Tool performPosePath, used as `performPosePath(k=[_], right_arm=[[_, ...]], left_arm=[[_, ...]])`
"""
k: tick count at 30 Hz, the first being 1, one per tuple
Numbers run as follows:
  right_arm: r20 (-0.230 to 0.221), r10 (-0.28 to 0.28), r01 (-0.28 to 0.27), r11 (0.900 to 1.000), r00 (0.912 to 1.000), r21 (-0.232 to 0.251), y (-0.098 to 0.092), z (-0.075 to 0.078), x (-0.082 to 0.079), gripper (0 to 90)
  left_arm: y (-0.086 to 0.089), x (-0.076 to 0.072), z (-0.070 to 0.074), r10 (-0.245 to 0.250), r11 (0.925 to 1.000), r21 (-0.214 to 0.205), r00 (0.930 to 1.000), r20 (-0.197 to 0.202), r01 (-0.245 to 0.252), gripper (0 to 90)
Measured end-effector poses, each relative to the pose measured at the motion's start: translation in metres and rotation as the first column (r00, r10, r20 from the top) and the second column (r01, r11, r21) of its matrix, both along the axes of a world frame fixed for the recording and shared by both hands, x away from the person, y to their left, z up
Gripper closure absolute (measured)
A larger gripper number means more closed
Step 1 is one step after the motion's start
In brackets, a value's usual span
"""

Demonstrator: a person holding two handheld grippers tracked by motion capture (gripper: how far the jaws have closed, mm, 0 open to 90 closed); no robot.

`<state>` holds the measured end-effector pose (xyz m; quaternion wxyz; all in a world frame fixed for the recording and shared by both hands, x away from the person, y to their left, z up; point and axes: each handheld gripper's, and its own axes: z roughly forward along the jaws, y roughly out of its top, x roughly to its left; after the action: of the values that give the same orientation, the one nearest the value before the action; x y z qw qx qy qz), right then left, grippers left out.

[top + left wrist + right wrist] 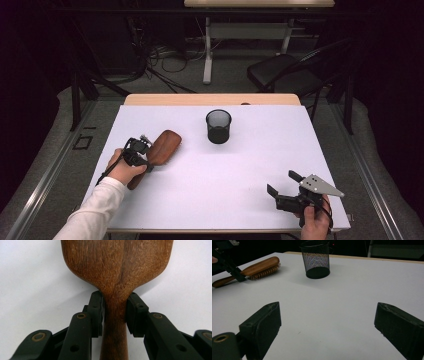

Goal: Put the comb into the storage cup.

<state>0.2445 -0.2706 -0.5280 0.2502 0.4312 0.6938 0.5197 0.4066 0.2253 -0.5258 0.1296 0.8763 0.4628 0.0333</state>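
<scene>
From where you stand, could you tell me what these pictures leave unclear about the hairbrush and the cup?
- Hairbrush handle end: high view, covered by the left gripper and hand.
- Brush bristles: left gripper view, underneath the wooden back.
- Mesh cup contents: too dark inside, high view.
- Cup rim: right gripper view, cut by the top edge.

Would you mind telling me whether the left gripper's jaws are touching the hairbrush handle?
Touching. In the left gripper view, both jaws of the left gripper press against the neck of the hairbrush, with no gap visible on either side.

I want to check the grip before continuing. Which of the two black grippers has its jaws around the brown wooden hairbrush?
The left gripper: its pads press the brown wooden hairbrush at the neck. The right gripper stands open over bare table.
</scene>
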Motion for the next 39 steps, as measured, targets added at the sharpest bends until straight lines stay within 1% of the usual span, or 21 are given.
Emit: performPosePath(k=[3, 7, 11, 14, 18, 21, 22, 24, 28, 31, 32, 35, 37, 39], right_arm=[[-0.001, 0.000, 0.000, 1.0000, 1.0000, 0.000, 0.0001, -0.0001, 0.0001, 7.0], [0.000, 0.002, -0.002, 1.0000, 1.0000, -0.001, 0.0001, -0.0002, 0.0002, 7.0], [-0.010, 0.005, -0.004, 1.0000, 0.9999, 0.006, 0.0012, -0.0004, -0.0001, 7.1], [-0.007, 0.006, -0.006, 1.0000, 1.0000, 0.001, 0.0012, -0.0004, 0.0001, 7.1], [-0.003, 0.006, -0.006, 1.0000, 1.0000, 0.003, 0.0011, -0.0005, 0.0002, 7.1], [-0.008, 0.005, -0.005, 1.0000, 1.0000, 0.007, 0.0010, -0.0006, 0.0001, 7.1], [-0.007, 0.005, -0.005, 1.0000, 1.0000, 0.008, 0.0010, -0.0006, 0.0001, 7.1], [-0.004, 0.006, -0.006, 1.0000, 1.0000, 0.003, 0.0007, -0.0004, 0.0002, 7.1], [-0.009, 0.004, -0.004, 1.0000, 1.0000, 0.008, 0.0009, -0.0006, 0.0001, 7.2], [-0.009, 0.005, -0.005, 1.0000, 0.9999, 0.008, 0.0010, -0.0006, 0.0000, 7.2], [-0.010, 0.005, -0.005, 1.0000, 0.9999, 0.007, 0.0010, -0.0006, 0.0001, 7.2], [-0.010, 0.004, -0.004, 1.0000, 0.9999, 0.007, 0.0009, -0.0006, 0.0000, 7.2], [-0.010, 0.003, -0.003, 1.0000, 1.0000, 0.008, 0.0009, -0.0006, -0.0001, 7.2], [-0.010, 0.002, -0.002, 1.0000, 0.9999, 0.008, 0.0009, -0.0006, -0.0001, 7.2]], left_arm=[[-0.0008, 0.0005, 0.0003, 0.004, 1.0000, 0.002, 1.0000, -0.008, -0.004, 70.4], [-0.0007, 0.0014, 0.0000, 0.001, 1.0000, 0.004, 1.0000, -0.007, -0.001, 70.7], [-0.0007, 0.0018, -0.0003, 0.003, 1.0000, 0.001, 0.9999, -0.013, -0.003, 71.0], [-0.0009, 0.0021, -0.0003, 0.011, 0.9999, -0.003, 0.9997, -0.021, -0.011, 71.3], [-0.0013, 0.0021, -0.0004, 0.008, 1.0000, 0.000, 0.9998, -0.020, -0.008, 71.8], [-0.0015, 0.0022, -0.0003, 0.016, 0.9999, 0.000, 0.9995, -0.027, -0.016, 72.0], [-0.0013, 0.0023, -0.0001, 0.026, 0.9996, -0.009, 0.9989, -0.039, -0.027, 72.1], [-0.0014, 0.0023, 0.0000, 0.032, 0.9994, -0.011, 0.9985, -0.045, -0.033, 72.3], [-0.0027, 0.0014, 0.0005, 0.032, 0.9995, -0.003, 0.9987, -0.039, -0.032, 72.5], [-0.0028, 0.0009, 0.0007, 0.037, 0.9993, -0.006, 0.9986, -0.038, -0.038, 72.6], [-0.0025, 0.0002, 0.0007, 0.039, 0.9992, -0.010, 0.9988, -0.028, -0.039, 72.6], [-0.0023, -0.0005, 0.0007, 0.037, 0.9992, -0.012, 0.9990, -0.024, -0.038, 72.6], [-0.0012, -0.0015, -0.0001, 0.047, 0.9985, -0.028, 0.9988, -0.015, -0.047, 72.7], [-0.0004, -0.0017, -0.0002, 0.044, 0.9985, -0.031, 0.9990, -0.013, -0.044, 72.8]])
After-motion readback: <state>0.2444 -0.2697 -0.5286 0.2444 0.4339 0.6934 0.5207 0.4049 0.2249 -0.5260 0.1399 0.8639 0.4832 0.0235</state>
